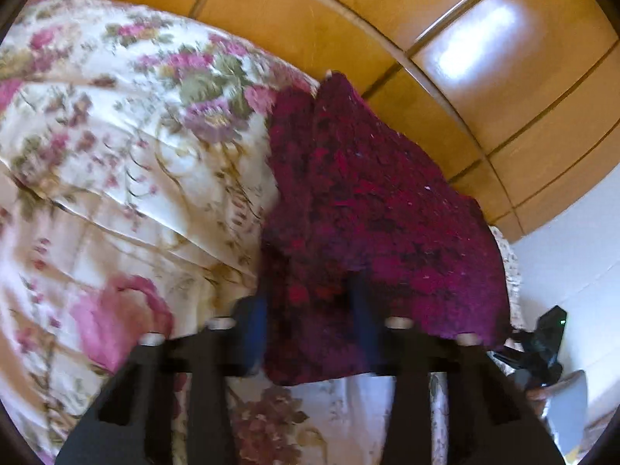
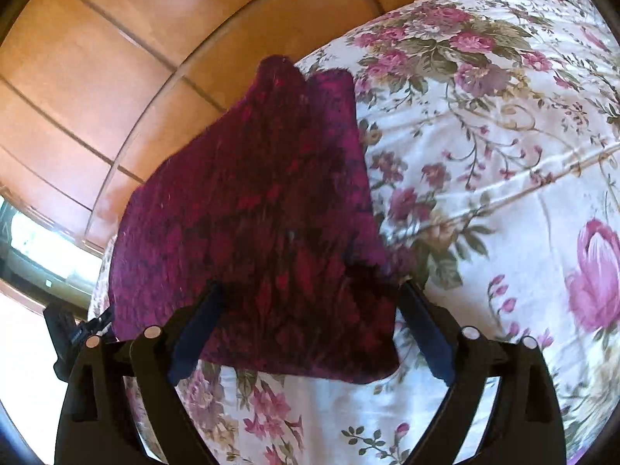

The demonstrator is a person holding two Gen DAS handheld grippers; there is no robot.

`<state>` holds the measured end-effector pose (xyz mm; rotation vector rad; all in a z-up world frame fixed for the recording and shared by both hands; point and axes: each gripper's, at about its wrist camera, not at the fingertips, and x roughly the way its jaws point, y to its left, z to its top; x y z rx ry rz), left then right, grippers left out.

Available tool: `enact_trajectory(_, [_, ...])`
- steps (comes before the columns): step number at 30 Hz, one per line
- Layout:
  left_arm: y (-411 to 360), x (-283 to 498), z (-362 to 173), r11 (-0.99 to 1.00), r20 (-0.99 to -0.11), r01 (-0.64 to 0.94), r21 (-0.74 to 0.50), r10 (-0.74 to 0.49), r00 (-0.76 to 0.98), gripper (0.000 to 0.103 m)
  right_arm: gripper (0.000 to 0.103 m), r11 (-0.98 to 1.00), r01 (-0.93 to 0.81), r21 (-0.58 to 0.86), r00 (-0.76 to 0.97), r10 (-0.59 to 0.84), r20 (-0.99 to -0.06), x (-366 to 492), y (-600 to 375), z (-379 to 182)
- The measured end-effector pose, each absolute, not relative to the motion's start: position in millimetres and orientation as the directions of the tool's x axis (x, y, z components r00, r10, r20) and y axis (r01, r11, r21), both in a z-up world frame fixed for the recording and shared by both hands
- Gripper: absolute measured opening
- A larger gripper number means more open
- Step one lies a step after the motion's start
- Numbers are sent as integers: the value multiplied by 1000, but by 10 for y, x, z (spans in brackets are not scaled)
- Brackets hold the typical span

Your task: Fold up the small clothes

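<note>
A dark magenta knitted garment [image 1: 368,193] [image 2: 252,193] lies flat on a floral bedspread [image 1: 116,155] [image 2: 484,155], near the bed's edge. My left gripper [image 1: 310,298] is at the garment's near edge. Its jaws stand a little apart: the left blue pad [image 1: 255,333] is at the cloth's side edge, and the other finger lies over the knit. My right gripper [image 2: 310,288] stands wide open over the near edge from the other side. The cloth spans the gap between its blue pads [image 2: 197,329] without being pinched. The left wrist view is blurred.
Glossy wooden panels [image 1: 426,19] [image 2: 116,58] rise just beyond the bed's edge. Part of a black device [image 1: 546,341] [image 2: 69,333] shows at the side of each view. A white wall [image 1: 573,232] and a bright window [image 2: 46,248] lie past the bed's corner.
</note>
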<state>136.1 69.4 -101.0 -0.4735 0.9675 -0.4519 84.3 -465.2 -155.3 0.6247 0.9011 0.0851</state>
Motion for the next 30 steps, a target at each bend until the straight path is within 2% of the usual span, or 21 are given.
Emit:
enact_trajectory(1, [662, 1369, -999, 816, -671, 154, -556, -551, 496, 19, 56, 823, 185, 537, 627, 322, -709, 851, -4643, -1542])
enact_trajectory(2, [626, 1369, -973, 823, -675, 162, -544, -545, 498, 14, 39, 822, 171, 543, 630, 332, -702, 847, -4635, -1505])
enact_trajectory(3, [603, 1350, -940, 829, -677, 165, -534, -536, 504, 13, 30, 822, 165, 545, 635, 334, -696, 828, -4635, -1459])
enact_trajectory(5, [605, 1316, -867, 831, -672, 173, -529, -535, 513, 11, 24, 823, 147, 549, 651, 338, -680, 759, -4646, -1342])
enact_trajectory(8, [666, 1260, -757, 818, -656, 188, -543, -553, 514, 10, 22, 829, 109, 549, 664, 351, -661, 630, -4635, -1169])
enact_trajectory(16, [881, 672, -516, 819, -662, 218, -531, -561, 497, 10, 21, 847, 44, 530, 616, 395, -682, 88, -4527, -1018])
enact_trajectory(20, [873, 364, -501, 822, -676, 227, -523, -562, 477, 10, 21, 852, 44, 521, 557, 412, -721, -215, -4537, -1125])
enact_trajectory(22, [839, 318, -529, 832, -694, 225, -507, -549, 465, 14, 22, 854, 56, 518, 525, 416, -743, -275, -4559, -1210])
enact_trajectory(24, [848, 329, -540, 850, -706, 209, -484, -520, 480, 15, 32, 862, 65, 502, 520, 401, -755, -264, -4589, -1218])
enact_trajectory(25, [864, 372, -539, 846, -702, 211, -490, -526, 480, 20, 37, 861, 74, 503, 521, 397, -756, -236, -4611, -1211])
enact_trajectory(27, [896, 475, -508, 851, -697, 192, -489, -513, 502, 22, 54, 863, 93, 497, 555, 370, -745, -178, -4669, -1116])
enact_trajectory(30, [872, 657, -442, 856, -686, 204, -476, -506, 523, 22, 56, 867, 97, 489, 633, 325, -703, -7, -4750, -926])
